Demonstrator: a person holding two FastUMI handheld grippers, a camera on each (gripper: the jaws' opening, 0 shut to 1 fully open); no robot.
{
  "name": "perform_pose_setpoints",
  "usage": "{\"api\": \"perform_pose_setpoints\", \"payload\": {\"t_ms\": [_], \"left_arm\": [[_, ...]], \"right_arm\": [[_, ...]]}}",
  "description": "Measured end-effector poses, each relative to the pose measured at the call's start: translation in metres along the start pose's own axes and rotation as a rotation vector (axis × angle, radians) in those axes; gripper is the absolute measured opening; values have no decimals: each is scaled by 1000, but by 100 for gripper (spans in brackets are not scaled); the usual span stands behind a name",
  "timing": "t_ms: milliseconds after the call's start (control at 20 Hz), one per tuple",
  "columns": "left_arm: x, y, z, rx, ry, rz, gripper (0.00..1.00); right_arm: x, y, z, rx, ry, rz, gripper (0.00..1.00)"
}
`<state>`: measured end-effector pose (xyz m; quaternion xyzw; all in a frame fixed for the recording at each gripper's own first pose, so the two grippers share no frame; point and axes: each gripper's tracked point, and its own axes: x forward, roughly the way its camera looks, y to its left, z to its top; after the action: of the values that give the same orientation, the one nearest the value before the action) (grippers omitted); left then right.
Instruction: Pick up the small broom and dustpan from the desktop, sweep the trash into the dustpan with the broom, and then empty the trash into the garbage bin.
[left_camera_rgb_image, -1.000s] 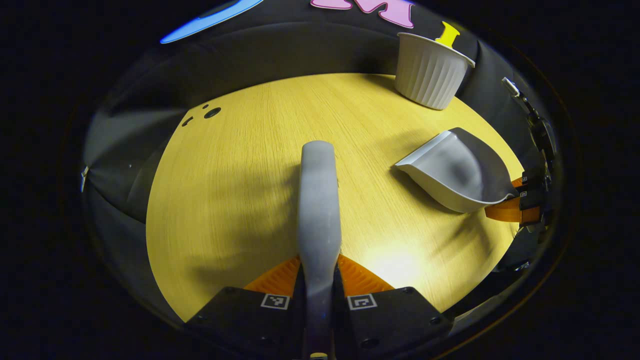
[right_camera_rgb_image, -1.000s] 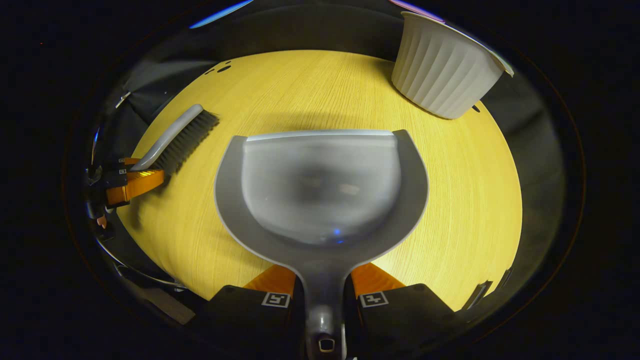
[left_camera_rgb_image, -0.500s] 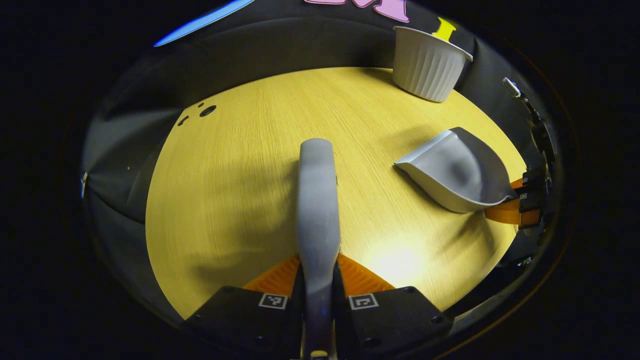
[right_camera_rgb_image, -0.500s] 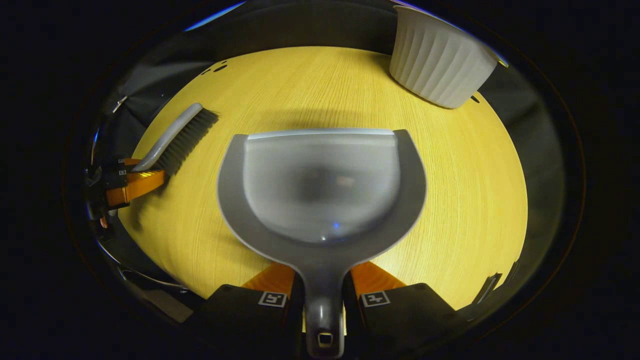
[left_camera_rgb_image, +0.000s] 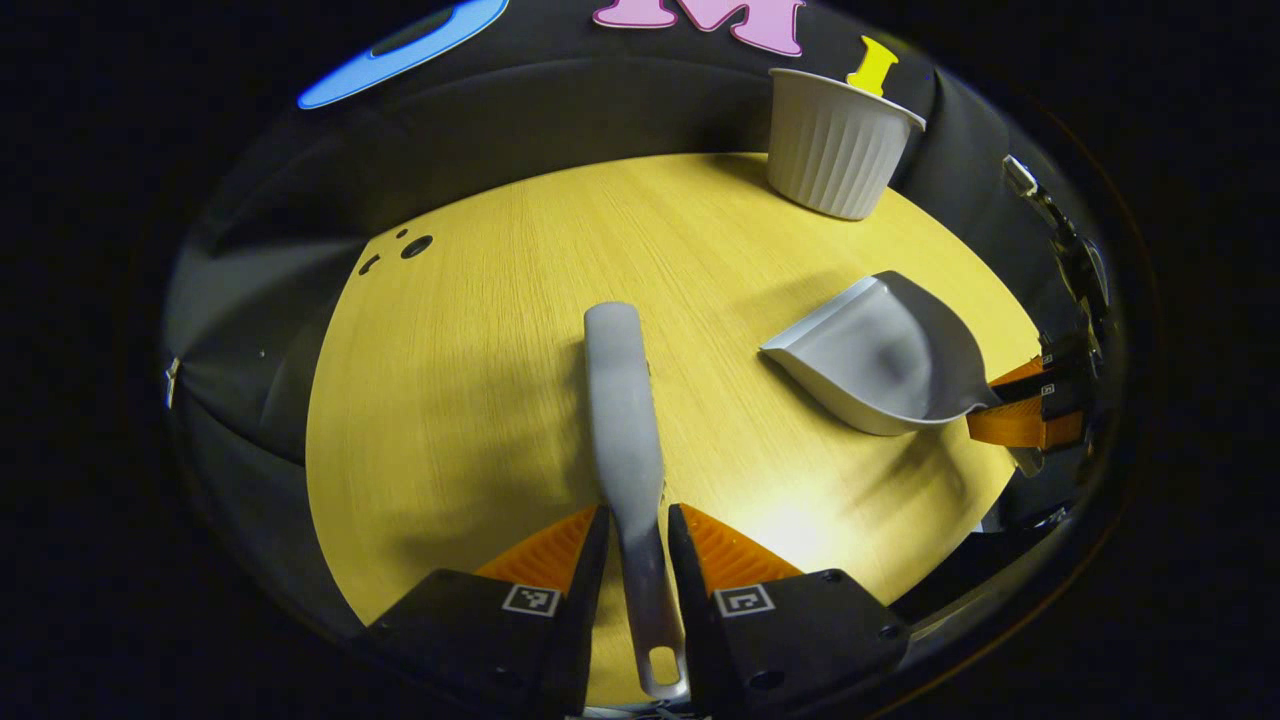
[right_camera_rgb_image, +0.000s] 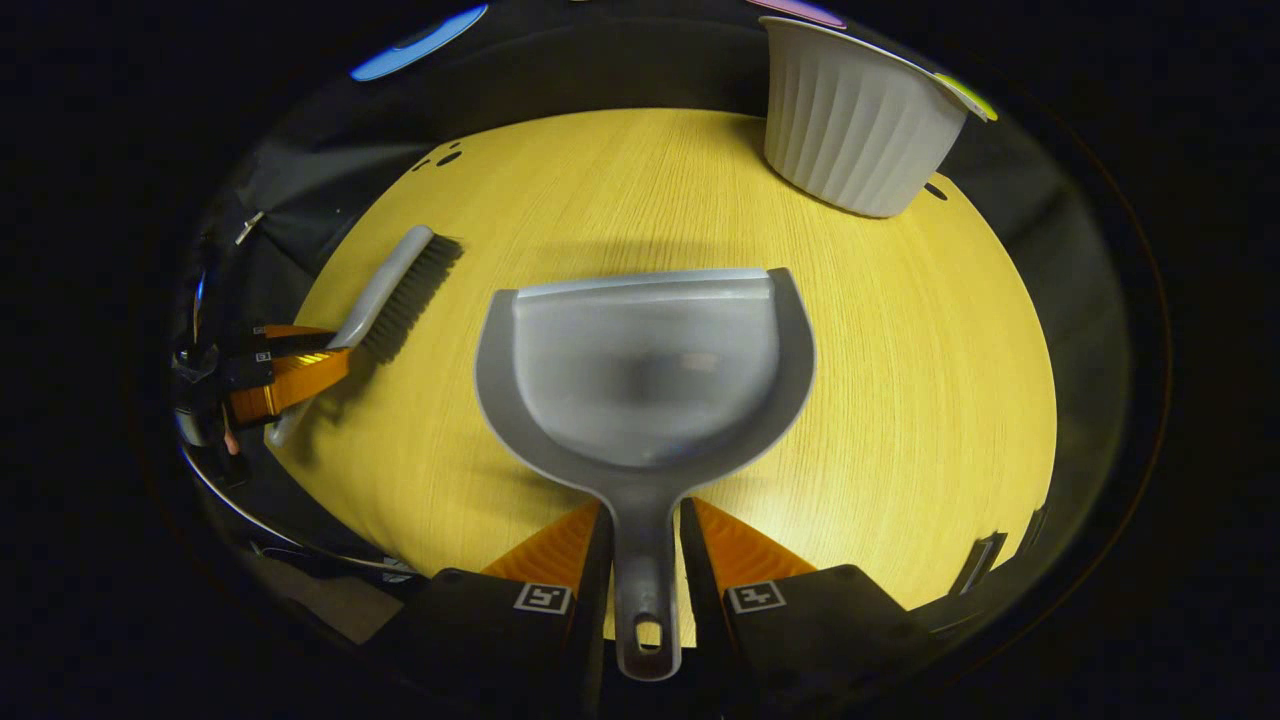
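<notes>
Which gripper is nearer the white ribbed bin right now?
Right. The right gripper, at the dustpan handle, has the bin ahead and slightly right. The left gripper, at the broom handle, sees it smaller, beyond the dustpan.

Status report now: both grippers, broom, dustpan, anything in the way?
Left gripper around broom handle, right gripper around dustpan handle; grip uncertain. Both tools on desktop. White bin at far edge. No trash visible.

A staged recording booth, not a lived-in room: black cloth walls hang close behind a pale wood-grain surface, which carries little more than a ribbed white bin, under dim light with one bright spot
</notes>
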<state>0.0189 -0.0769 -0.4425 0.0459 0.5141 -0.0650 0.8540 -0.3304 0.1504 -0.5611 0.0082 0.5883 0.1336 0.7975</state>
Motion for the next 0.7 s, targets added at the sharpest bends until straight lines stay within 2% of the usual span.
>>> {"api": "perform_pose_setpoints", "payload": {"t_ms": [200,350,700], "left_arm": [[-21,-1,11,8,-38,-1,45],[-44,-2,26,-2,-99,2,43],[-102,-6,95,-25,-408,-8,43]], "right_arm": [[-36,-1,14,10,-57,24,40],[-67,0,35,29,-156,33,39],[-145,20,110,-34,-475,17,39]]}}
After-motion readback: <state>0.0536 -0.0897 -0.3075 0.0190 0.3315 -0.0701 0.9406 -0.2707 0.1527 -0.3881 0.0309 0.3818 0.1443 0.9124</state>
